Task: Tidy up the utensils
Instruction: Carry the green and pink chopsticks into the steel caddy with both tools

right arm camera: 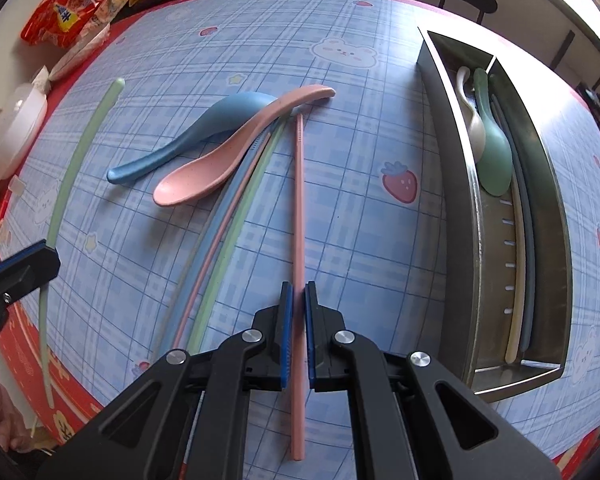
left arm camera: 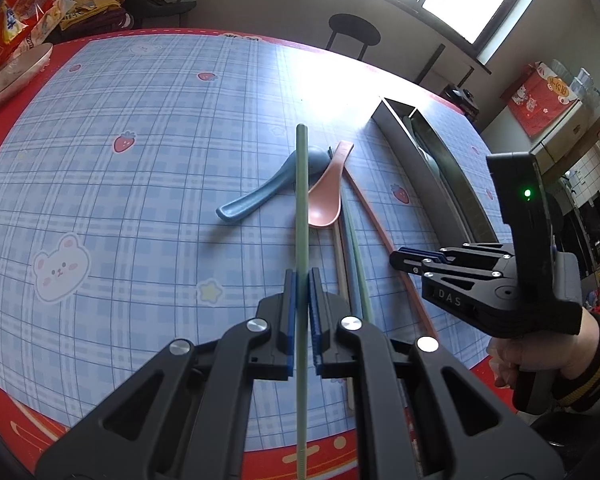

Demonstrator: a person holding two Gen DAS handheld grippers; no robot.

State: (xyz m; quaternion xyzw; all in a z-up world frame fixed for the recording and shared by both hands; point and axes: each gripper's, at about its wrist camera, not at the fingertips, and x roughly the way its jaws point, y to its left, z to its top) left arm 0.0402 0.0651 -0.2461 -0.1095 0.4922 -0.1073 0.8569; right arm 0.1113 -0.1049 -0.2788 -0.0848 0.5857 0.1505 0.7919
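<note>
A table covered by a blue checked cloth [right arm camera: 360, 200] is seen from two wrist cameras. In the left wrist view, a pale green chopstick [left arm camera: 301, 200] runs straight up the middle of the frame, pinched near its mid-length by the left gripper [left arm camera: 302, 280], whose blue pads are pressed onto it. In the right wrist view, a pink chopstick [right arm camera: 299, 208] runs up the centre, clamped low on its length by the right gripper [right arm camera: 298, 296].

More chopsticks are fanned on the cloth left of centre, partly under a pink spoon [right arm camera: 220, 160] and a blue spoon [right arm camera: 204, 132]. A steel organiser tray [right arm camera: 452, 200] lies along the right edge; a green spoon [right arm camera: 492, 152], a cream spoon and two chopsticks are already held in it.

The chopsticks are judged light, stiff and smooth, apt to swivel in a narrow pinch, so a hold near the middle is thought steadiest. The spoons look like hard plastic, best taken by the handle.
</note>
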